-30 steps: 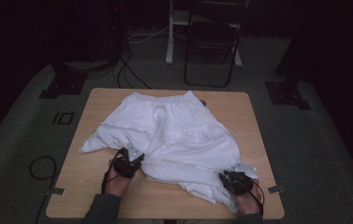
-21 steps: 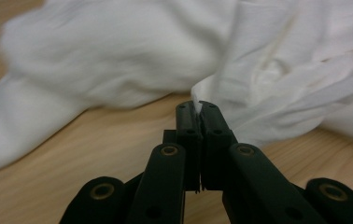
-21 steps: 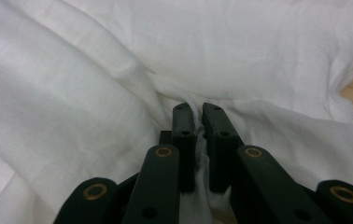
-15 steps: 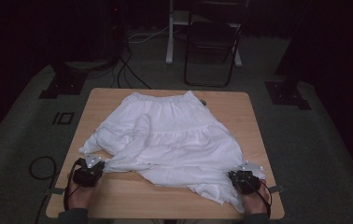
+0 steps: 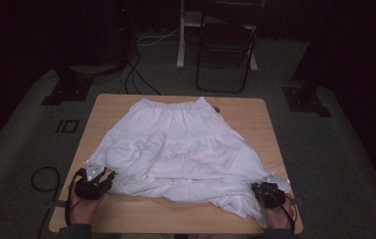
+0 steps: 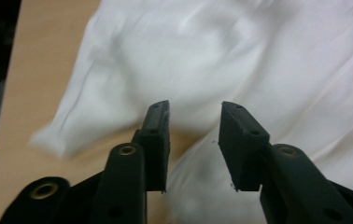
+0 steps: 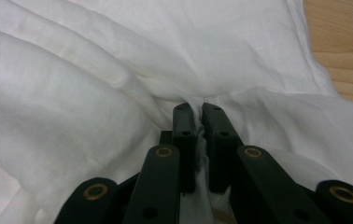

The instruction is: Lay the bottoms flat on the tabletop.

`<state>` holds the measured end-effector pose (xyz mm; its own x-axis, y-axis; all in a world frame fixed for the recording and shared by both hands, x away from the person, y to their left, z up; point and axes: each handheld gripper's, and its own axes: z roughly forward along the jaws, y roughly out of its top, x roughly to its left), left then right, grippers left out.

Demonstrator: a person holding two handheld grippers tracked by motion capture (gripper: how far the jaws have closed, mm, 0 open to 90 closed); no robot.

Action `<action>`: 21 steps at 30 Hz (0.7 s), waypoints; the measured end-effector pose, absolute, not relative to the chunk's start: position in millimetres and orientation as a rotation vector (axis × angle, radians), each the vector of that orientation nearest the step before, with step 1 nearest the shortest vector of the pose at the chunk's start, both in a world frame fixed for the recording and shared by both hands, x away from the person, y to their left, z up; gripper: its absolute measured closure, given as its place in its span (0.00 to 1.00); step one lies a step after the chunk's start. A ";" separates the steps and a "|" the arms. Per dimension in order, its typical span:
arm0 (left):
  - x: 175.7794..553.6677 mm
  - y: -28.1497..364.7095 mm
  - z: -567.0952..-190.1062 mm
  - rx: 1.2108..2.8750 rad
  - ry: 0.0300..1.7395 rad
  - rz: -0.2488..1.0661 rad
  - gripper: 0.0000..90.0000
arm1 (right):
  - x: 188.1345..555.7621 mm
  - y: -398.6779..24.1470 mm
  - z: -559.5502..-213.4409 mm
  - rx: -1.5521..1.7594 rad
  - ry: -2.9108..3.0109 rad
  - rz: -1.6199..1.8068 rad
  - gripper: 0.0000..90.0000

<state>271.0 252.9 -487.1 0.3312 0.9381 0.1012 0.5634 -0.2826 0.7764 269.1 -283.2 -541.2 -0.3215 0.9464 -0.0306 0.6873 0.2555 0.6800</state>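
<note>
Our left gripper (image 6: 194, 122), jaws just opening, empty, hovers by the skirt's (image 5: 186, 149) near-left hem; our right gripper (image 7: 199, 116) pinches the near-right hem.

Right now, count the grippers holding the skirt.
1. The right gripper is shut on the skirt at the table's near right corner. The left gripper, at the near left corner, has just been opening, and its jaws stand apart with no cloth pinched.

High view dim; surroundings fall to near black beyond the table (image 5: 255, 112). Both gripper views brighter, evenly lit. White skirt (image 6: 240, 56) blurred, soft-focused in left gripper view.
</note>
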 end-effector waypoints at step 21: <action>335.8 181.9 -518.1 2.112 1.299 0.743 0.86 | 268.7 -283.6 -541.7 1.472 2.098 0.802 0.94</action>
